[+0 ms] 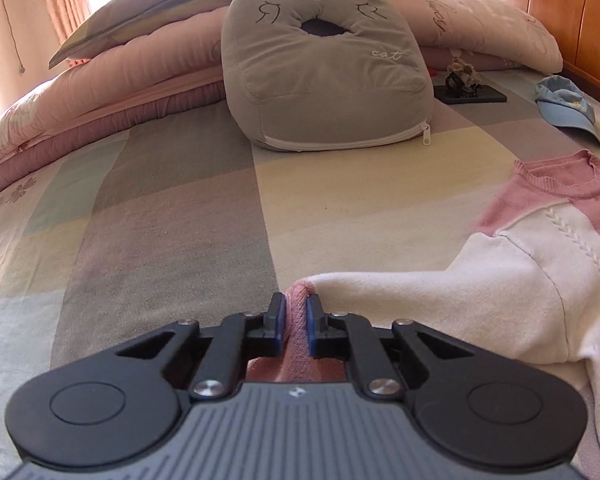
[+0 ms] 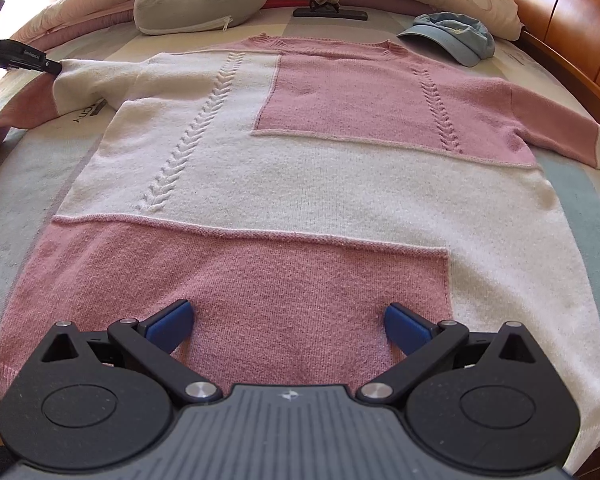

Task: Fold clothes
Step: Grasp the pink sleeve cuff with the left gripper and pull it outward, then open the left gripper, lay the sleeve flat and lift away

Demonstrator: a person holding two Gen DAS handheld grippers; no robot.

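A pink and white knit sweater (image 2: 300, 168) lies flat, front up, on the bed, its neck toward the headboard. My left gripper (image 1: 296, 320) is shut on the pink cuff end of the left sleeve (image 1: 420, 292), which is pulled out sideways. In the right wrist view the left gripper (image 2: 40, 65) shows at the far left on that sleeve. My right gripper (image 2: 288, 324) is open and empty, low over the pink hem panel at the sweater's bottom edge. The right sleeve (image 2: 540, 120) lies stretched out to the right.
A grey cat cushion (image 1: 320, 72) and folded pink quilts (image 1: 100, 92) lie at the head of the bed. A blue cap (image 2: 452, 38) and a dark flat object with an ornament (image 2: 328, 10) lie above the sweater. A wooden headboard (image 2: 560, 12) stands at the right.
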